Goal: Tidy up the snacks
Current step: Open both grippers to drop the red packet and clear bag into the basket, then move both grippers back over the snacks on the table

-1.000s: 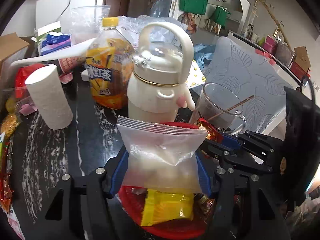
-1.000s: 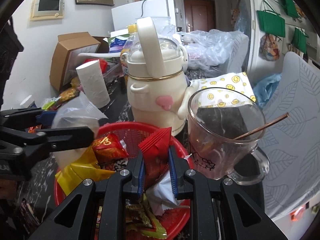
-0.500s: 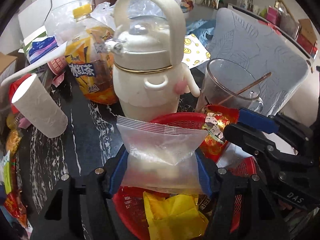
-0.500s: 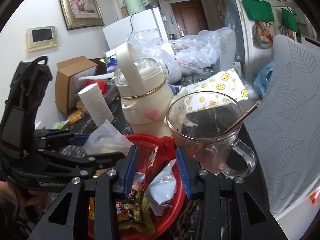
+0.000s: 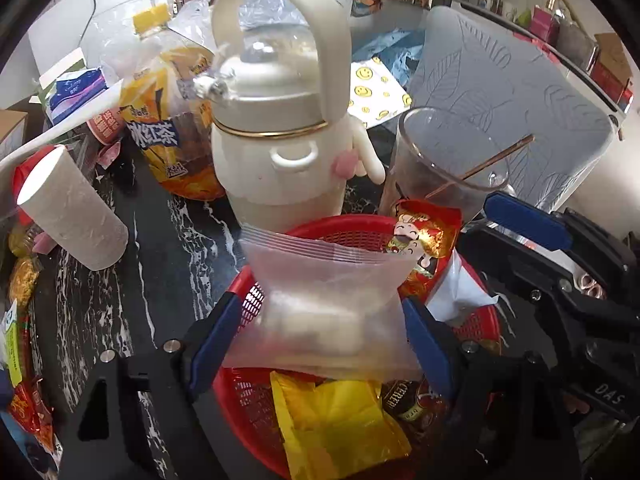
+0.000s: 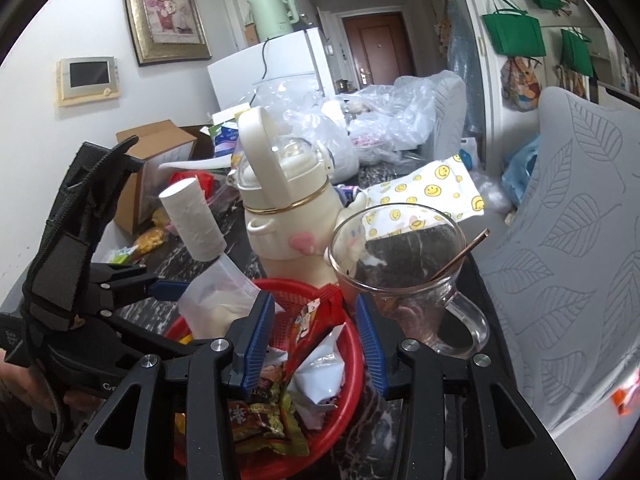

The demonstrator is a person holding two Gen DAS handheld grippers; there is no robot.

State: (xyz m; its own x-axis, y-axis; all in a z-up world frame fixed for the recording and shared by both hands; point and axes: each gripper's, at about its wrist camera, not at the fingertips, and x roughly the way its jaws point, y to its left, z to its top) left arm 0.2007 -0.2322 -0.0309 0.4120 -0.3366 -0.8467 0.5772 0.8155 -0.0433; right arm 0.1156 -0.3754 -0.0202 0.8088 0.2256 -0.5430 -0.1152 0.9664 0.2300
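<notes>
A red mesh basket (image 5: 340, 229) (image 6: 352, 360) with several snack packets stands on the black marble table (image 5: 160, 248). My left gripper (image 5: 320, 338) hangs over it, jaws opening. A clear zip bag (image 5: 332, 304) (image 6: 216, 304) stands between its blue pads, which have drawn off the bag's sides. My right gripper (image 6: 313, 342) is over the basket's right side, jaws also opening. A red snack packet (image 6: 320, 316) (image 5: 428, 236) leans in the basket between its pads, untouched. A yellow packet (image 5: 336, 420) lies below the bag.
A cream bottle (image 5: 280, 152) with a loop handle stands just behind the basket, beside a glass mug (image 6: 400, 272) with a straw. An iced tea bottle (image 5: 168, 120) and a paper roll (image 5: 68, 216) stand at left. Loose snacks (image 5: 24, 280) line the left edge.
My right gripper has opened and let the red packet go into the basket, then drawn back a little. My left gripper's pads have spread away from the clear bag.
</notes>
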